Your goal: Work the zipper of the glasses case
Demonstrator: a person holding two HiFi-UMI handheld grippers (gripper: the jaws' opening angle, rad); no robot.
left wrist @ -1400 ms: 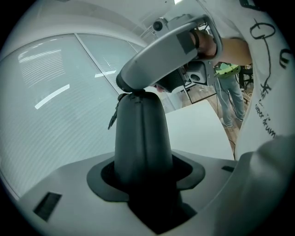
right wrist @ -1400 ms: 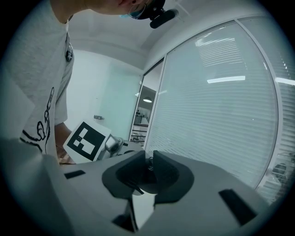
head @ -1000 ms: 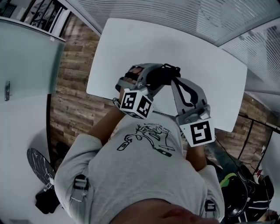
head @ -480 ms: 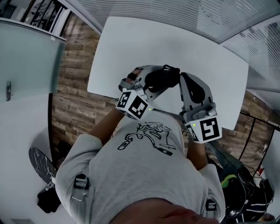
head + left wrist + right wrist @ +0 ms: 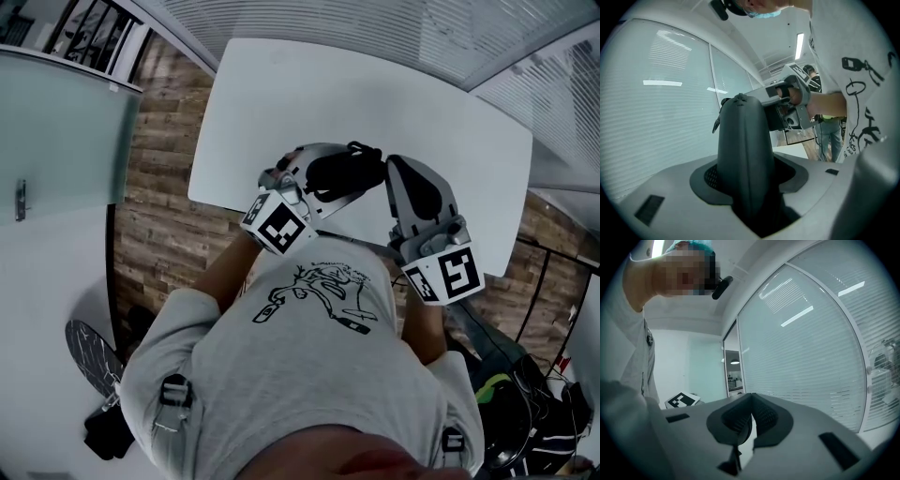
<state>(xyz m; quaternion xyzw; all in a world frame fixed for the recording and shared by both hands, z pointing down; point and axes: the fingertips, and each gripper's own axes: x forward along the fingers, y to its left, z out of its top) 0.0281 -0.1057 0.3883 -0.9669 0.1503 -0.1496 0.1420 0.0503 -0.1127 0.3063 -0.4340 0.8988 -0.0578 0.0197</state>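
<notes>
I am holding the black glasses case [image 5: 342, 173] in the air over the near part of the white tabletop [image 5: 281, 103], at 12 o'clock from the person's chest. My left claw [image 5: 314, 185] reaches in from the case's 8 o'clock and is clamped across its body. In the left gripper view the case stands upright between the pads.

My right claw [image 5: 388, 167] sits at the case's 3 o'clock end with its jaws pressed together. I cannot tell whether any zipper part is nipped there. A small zipper tab [image 5: 716, 125] juts out at 10 o'clock near the case's top and looks free.

I judge the step in hand to be catching the tab. Next, the right claw needs to part, close on the tab, and draw it along the seam against a firm left grip.
</notes>
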